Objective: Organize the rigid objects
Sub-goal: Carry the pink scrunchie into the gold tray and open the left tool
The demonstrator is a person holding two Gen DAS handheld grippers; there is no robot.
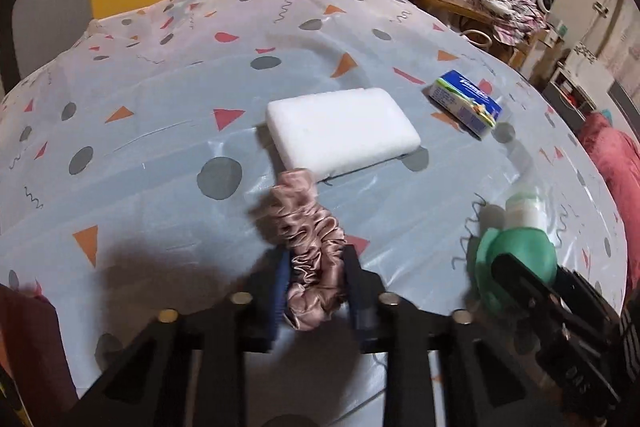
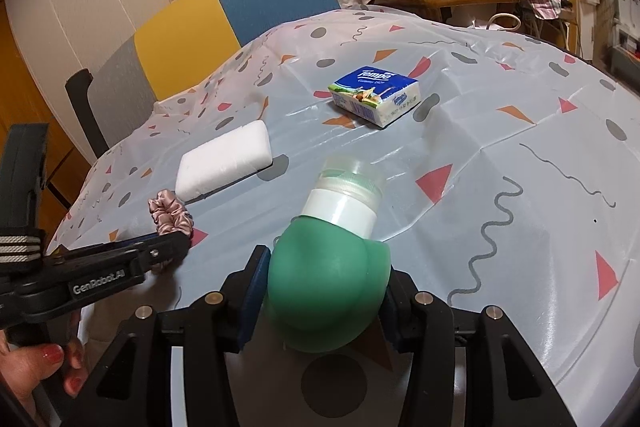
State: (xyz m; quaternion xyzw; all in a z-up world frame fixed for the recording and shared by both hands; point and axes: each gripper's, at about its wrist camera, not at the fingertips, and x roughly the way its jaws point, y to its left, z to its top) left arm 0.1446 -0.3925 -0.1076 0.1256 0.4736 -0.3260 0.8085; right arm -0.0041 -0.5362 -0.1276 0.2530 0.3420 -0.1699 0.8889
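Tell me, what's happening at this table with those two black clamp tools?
A person is tidying a table, holding a gripper in each hand. The left gripper has its jaws shut on a pink scrunchie; the right gripper has its jaws shut on a green squeeze bottle. A white sponge block and a tissue pack lie untouched further back.

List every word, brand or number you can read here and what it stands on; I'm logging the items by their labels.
"Tempo": top face of the blue and white tissue pack, and again, smaller, on its front side.
"GenRobot.AI": black body of the left gripper.
The cursive line under "Tempo" and the pack's side print: too small to read.
White rectangular block, green squeeze bottle, pink satin scrunchie: no text.
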